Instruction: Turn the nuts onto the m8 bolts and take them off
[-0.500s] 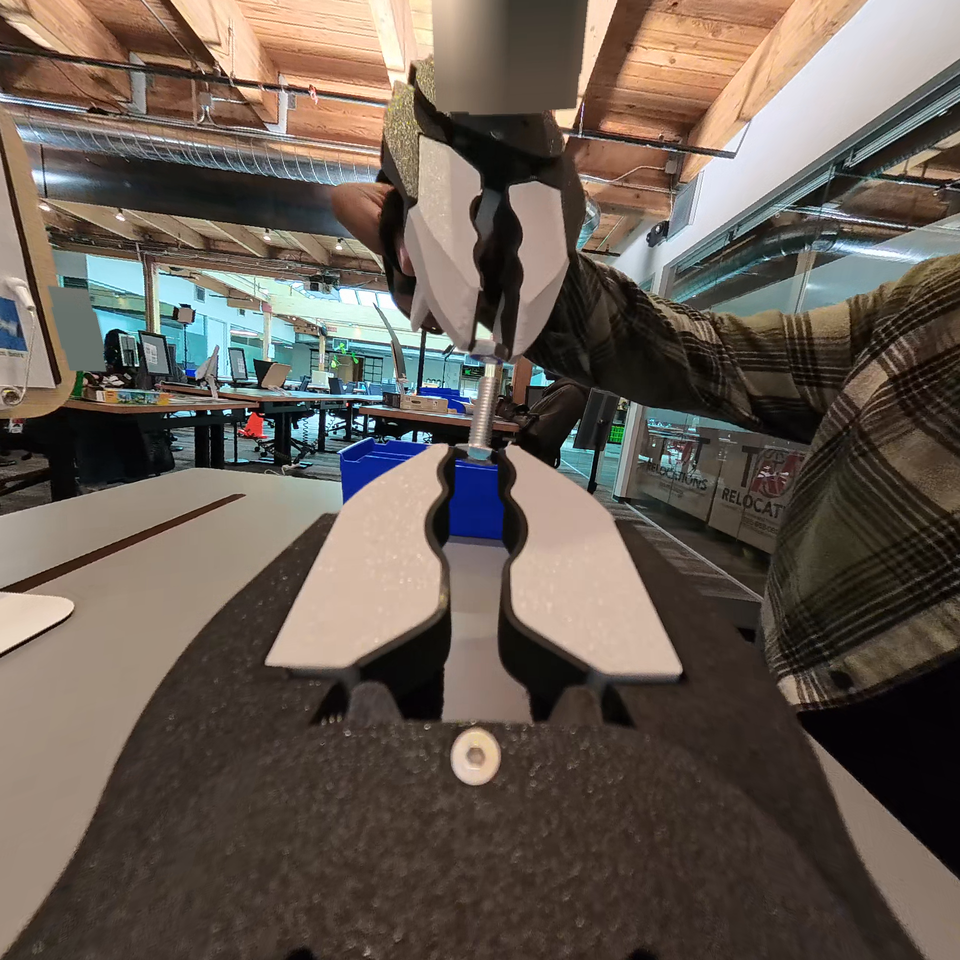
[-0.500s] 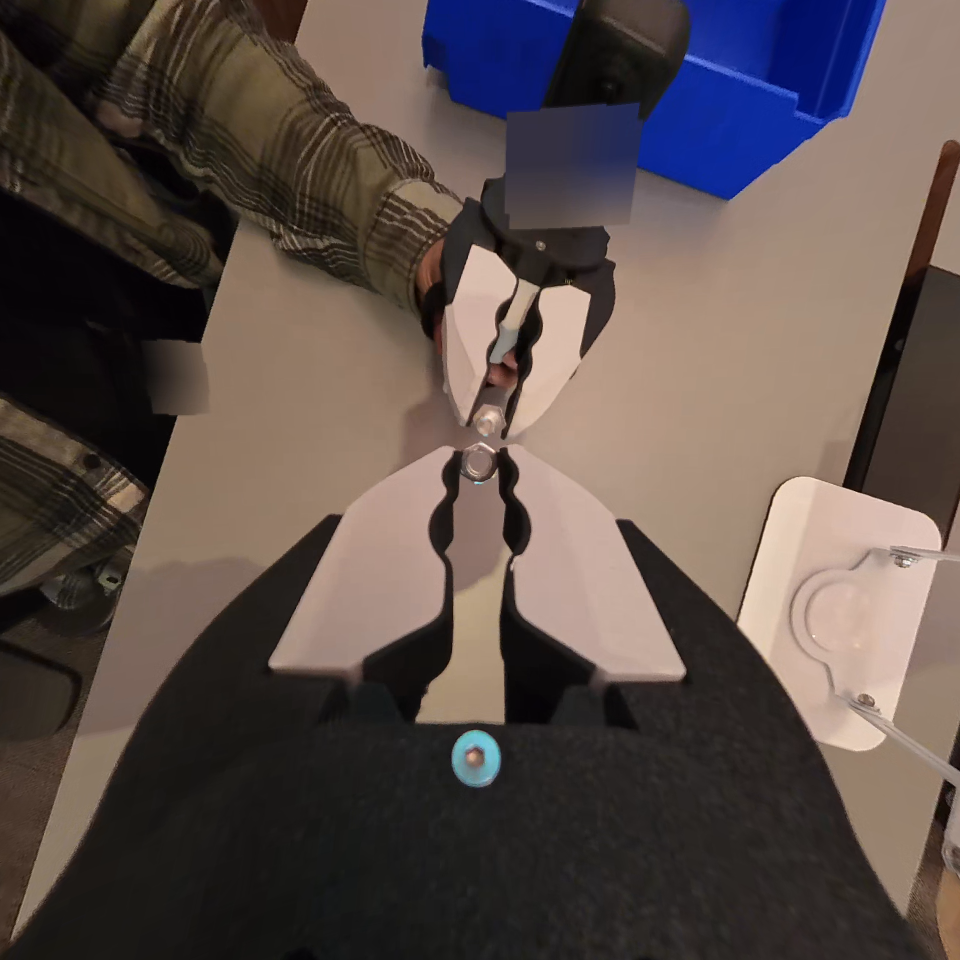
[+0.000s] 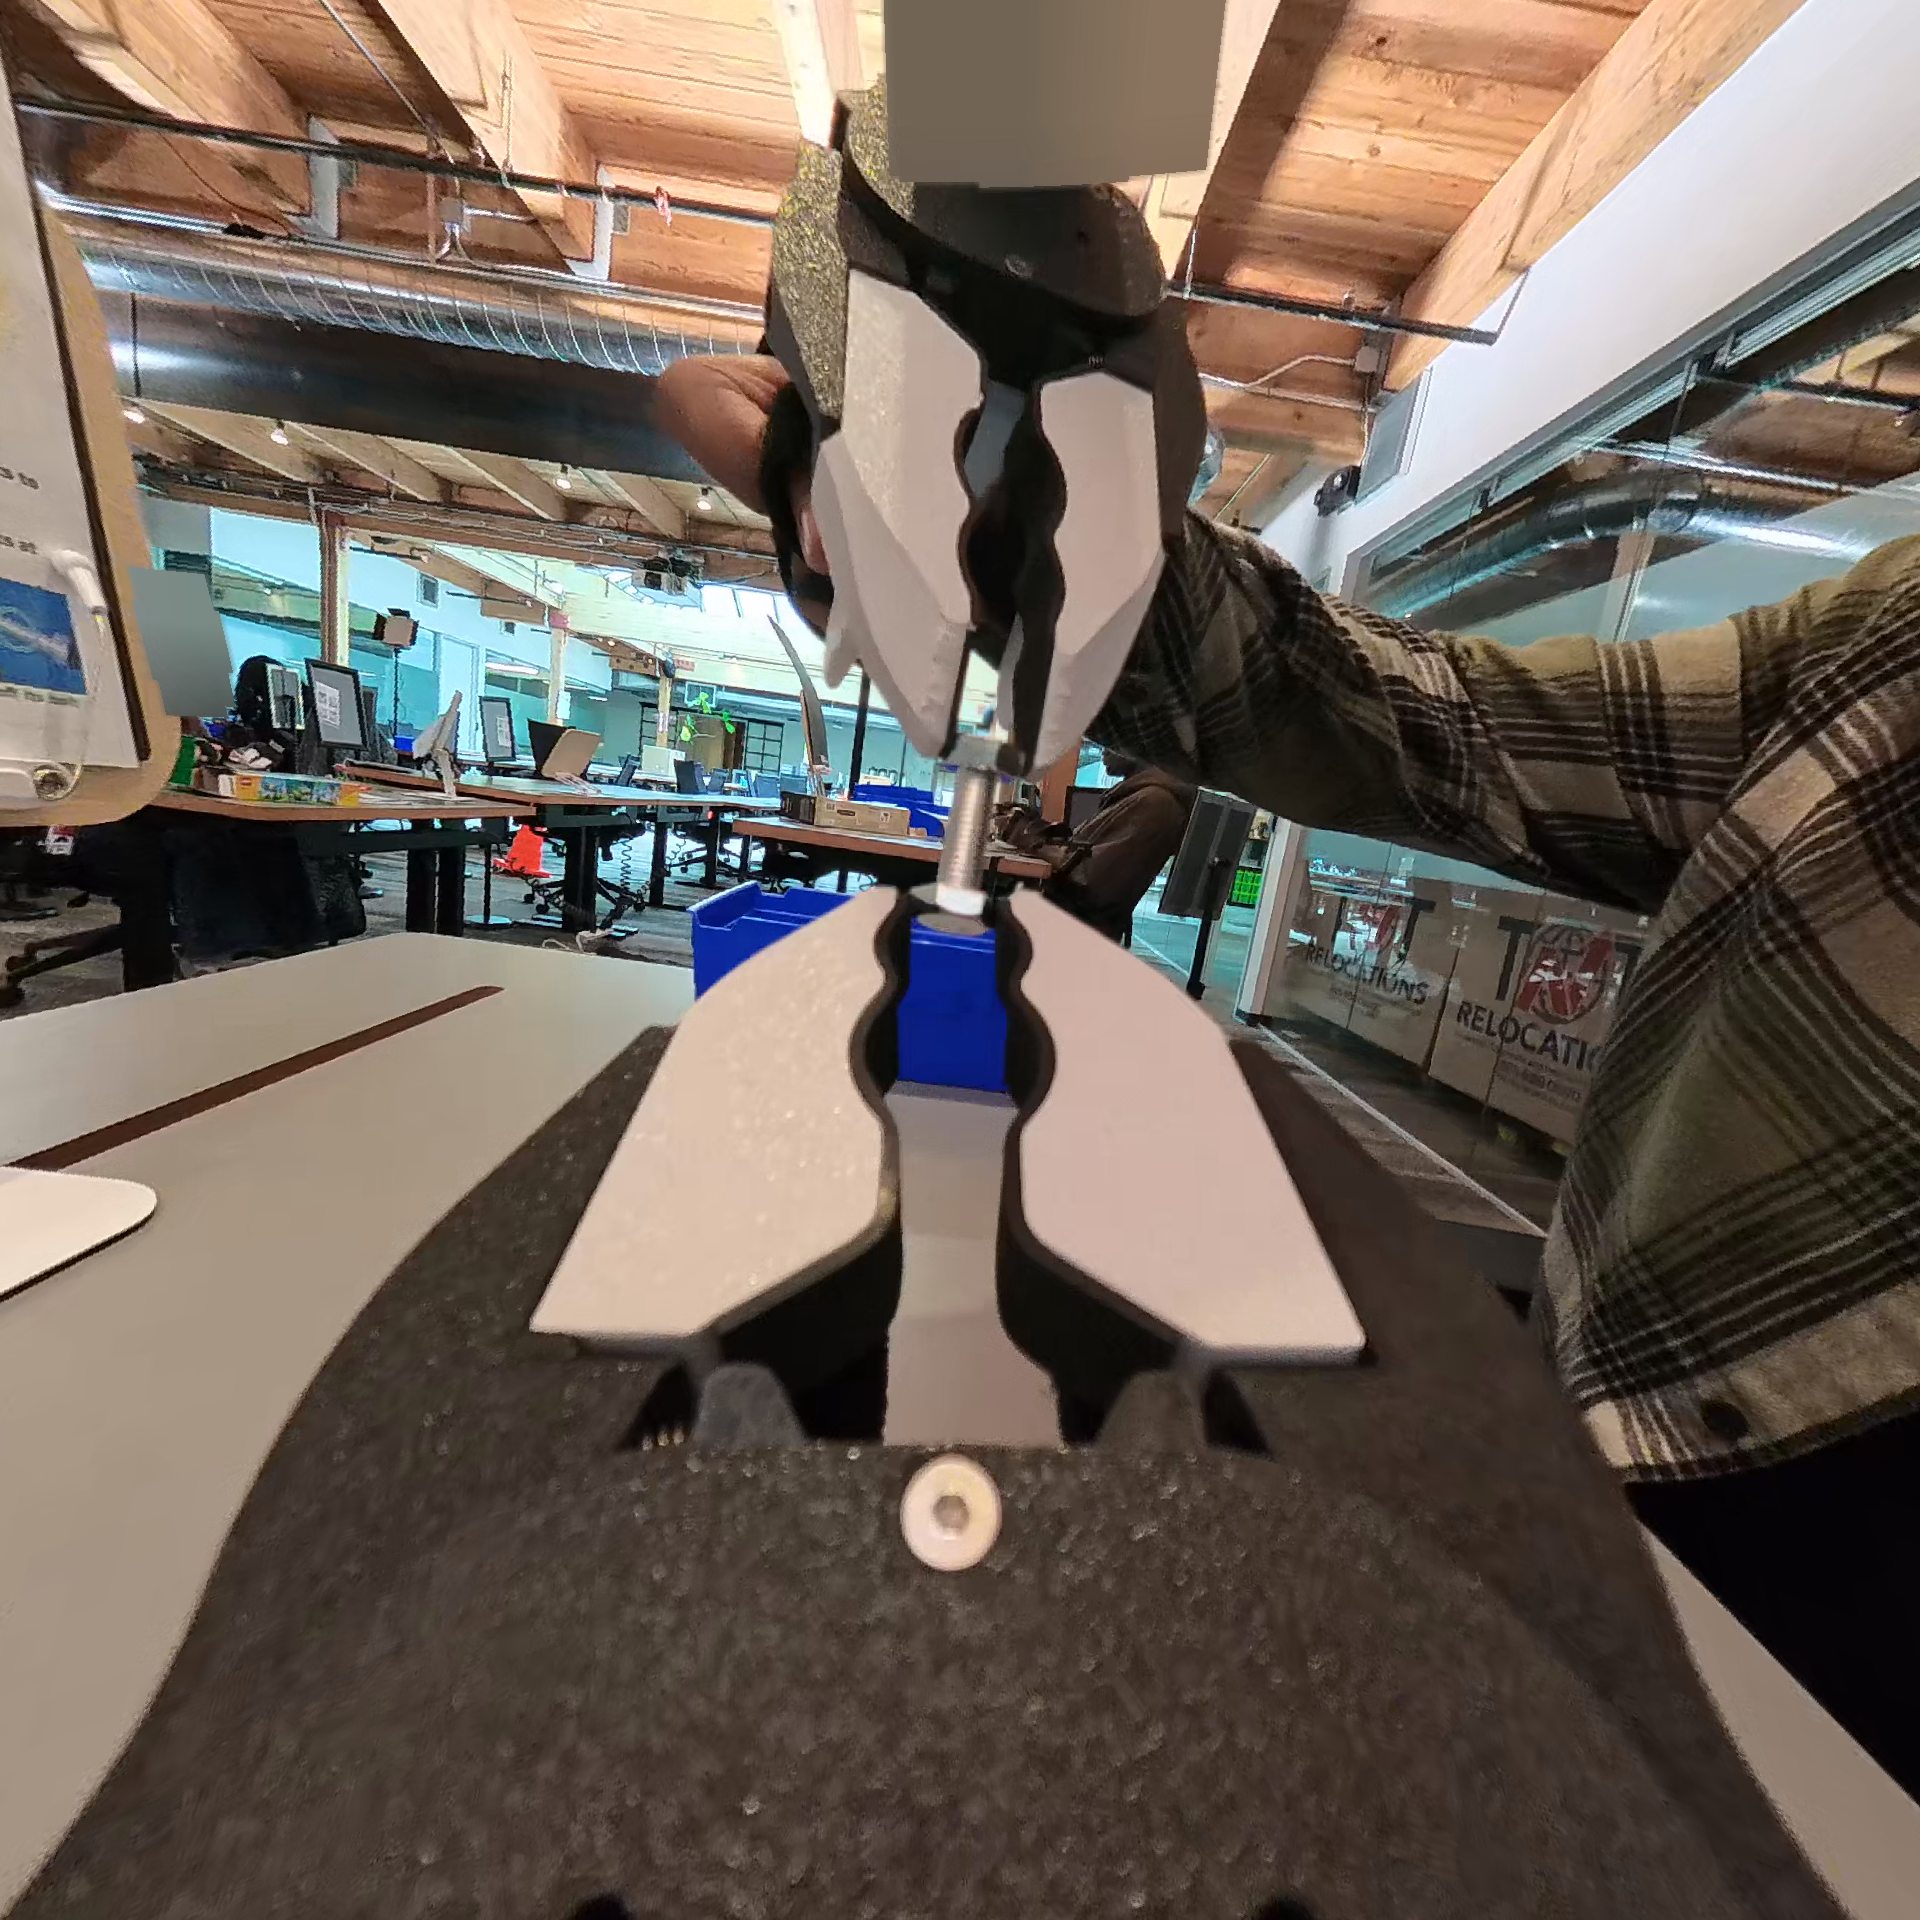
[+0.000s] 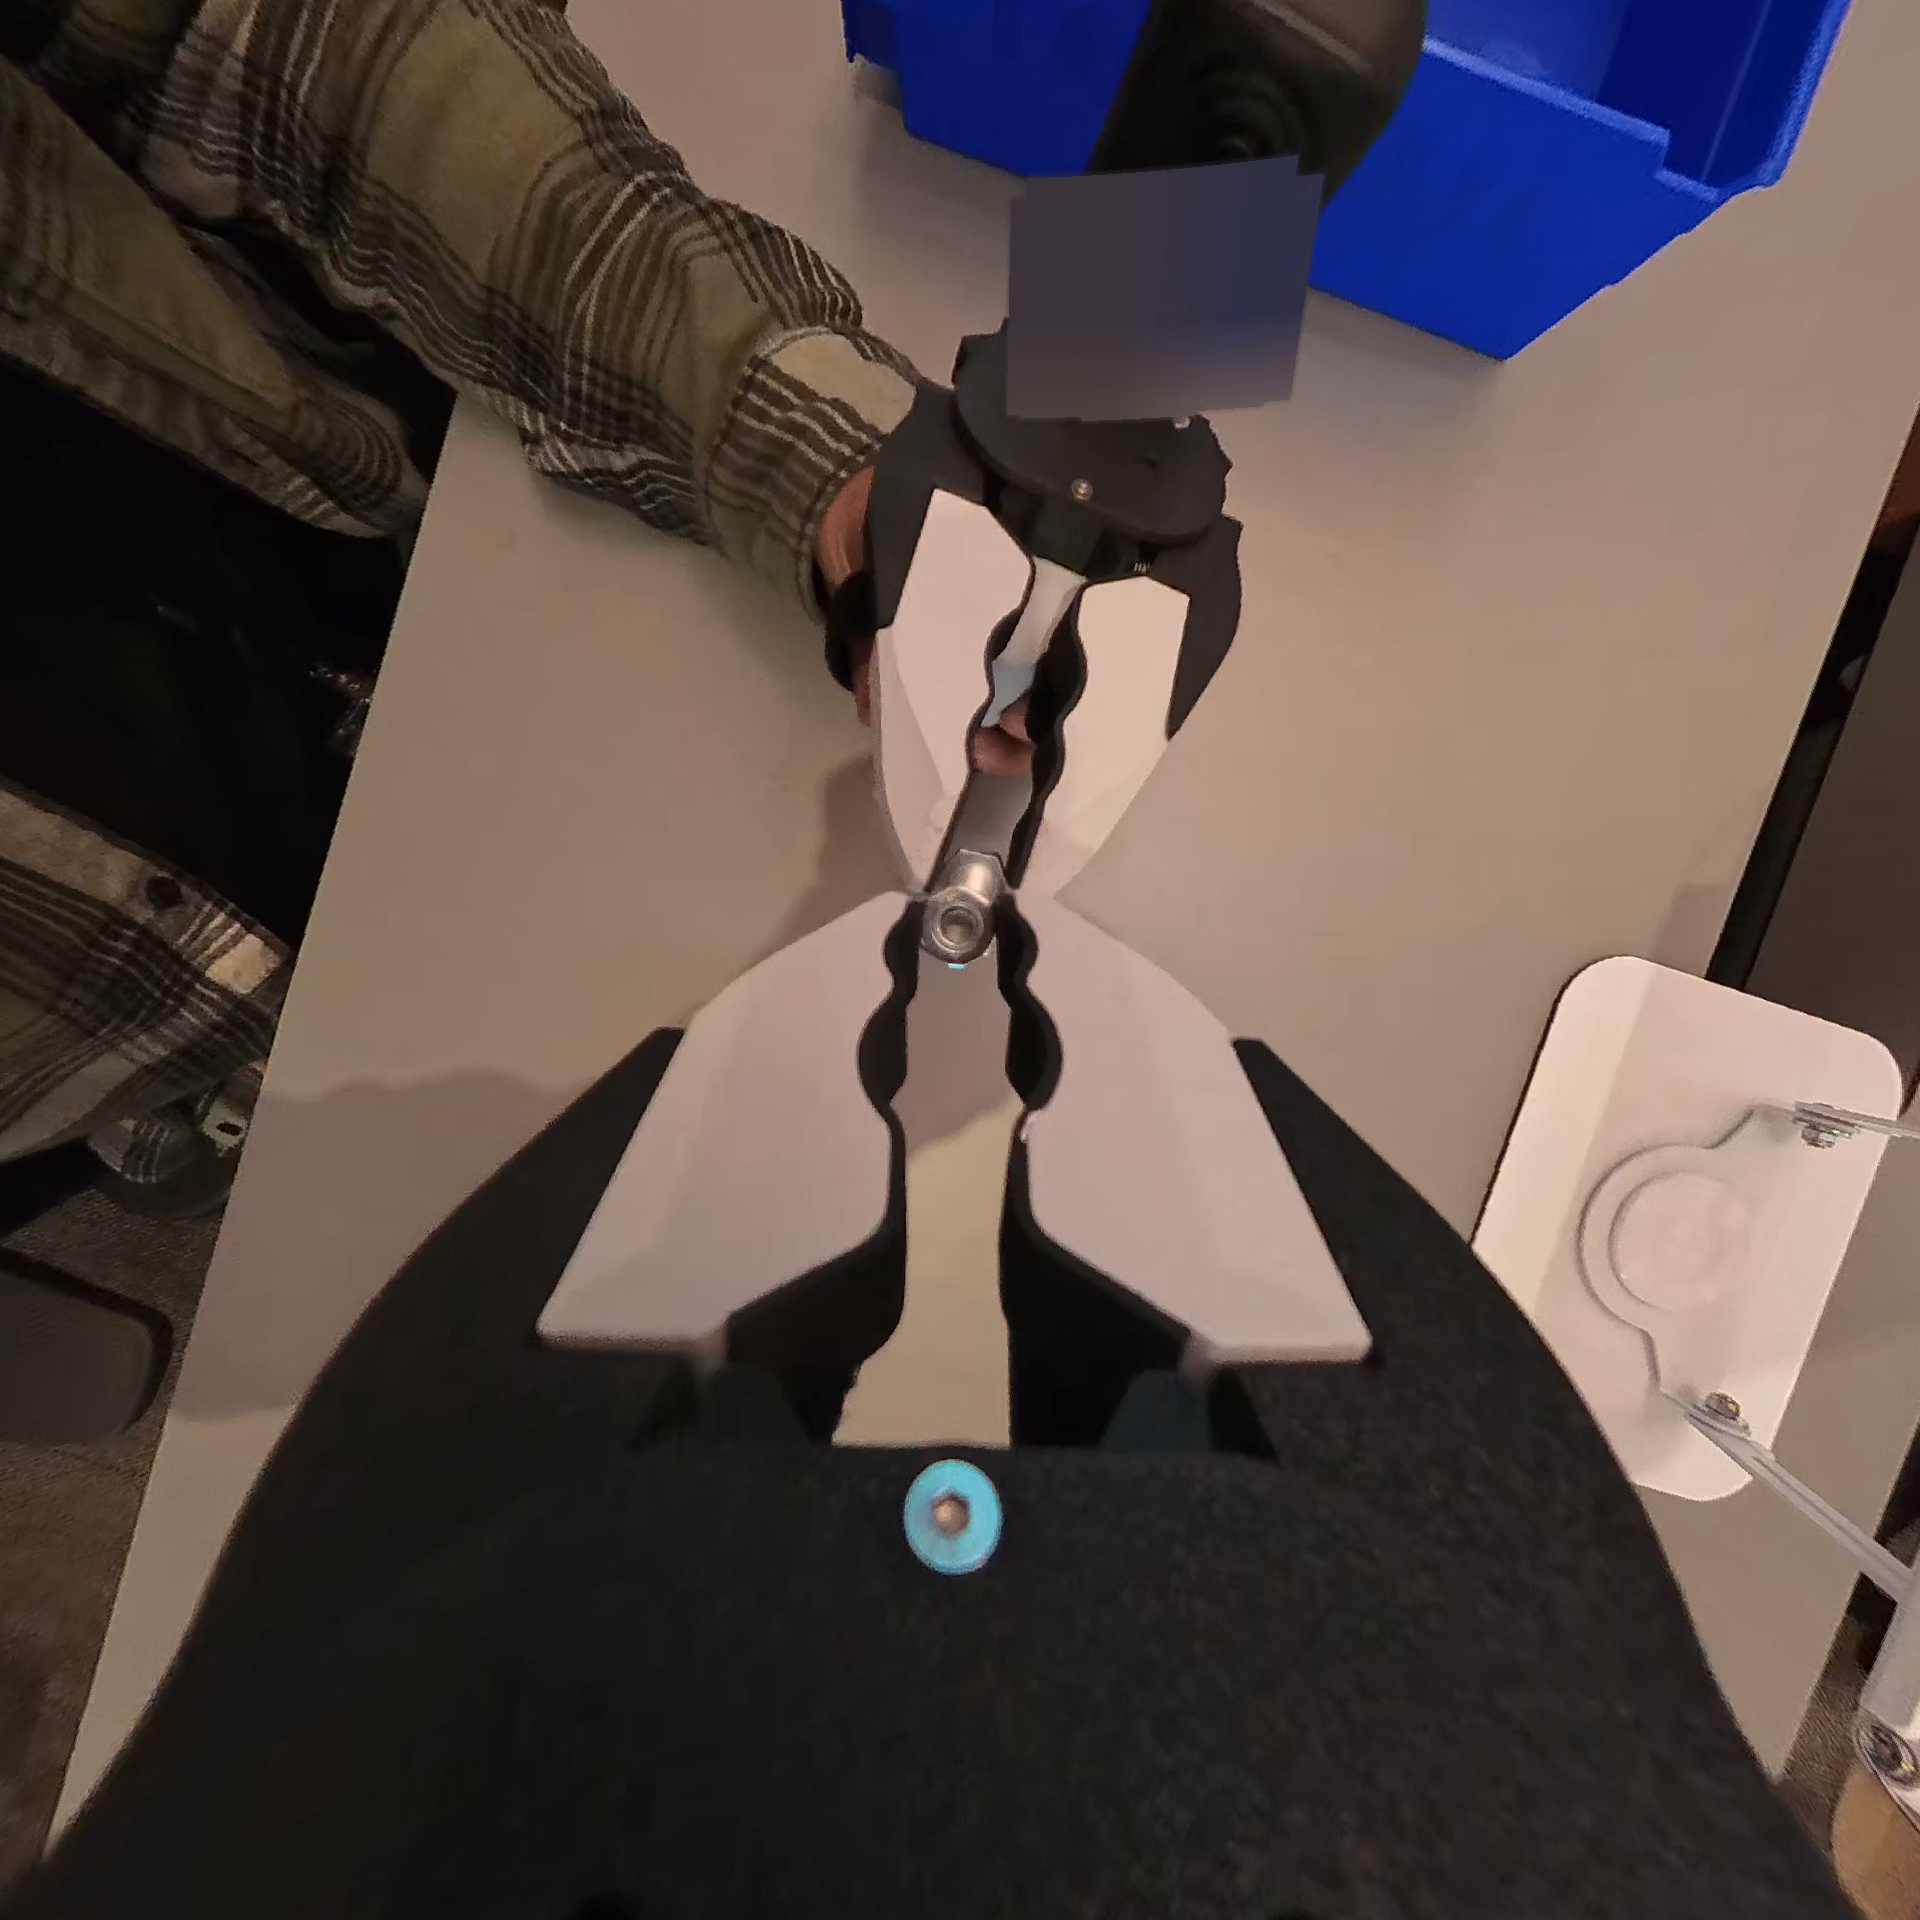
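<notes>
A silver m8 bolt (image 3: 966,831) stands upright above the grey table (image 3: 260,1143). My left gripper (image 3: 951,916) is shut on the bolt's lower end. My right gripper (image 3: 982,743) comes down from above and is shut on the nut (image 3: 977,750) at the top of the thread. The right wrist view looks straight down the bolt. There my right gripper (image 4: 956,930) holds the nut (image 4: 940,940), and the left gripper (image 4: 971,862) beyond it holds the bolt's hexagonal head (image 4: 975,864). The thread is hidden there.
A blue bin (image 4: 1558,208) stands on the table beyond the grippers and also shows in the left wrist view (image 3: 748,935). A white stand base (image 4: 1683,1226) lies to the right. A plaid sleeve (image 4: 520,260) reaches in from the left, past the table's left edge. The tips of both grippers are at nearly the same place.
My right gripper has turned a little about the bolt's axis with the nut in it. The left gripper still holds the bolt in the same place.
</notes>
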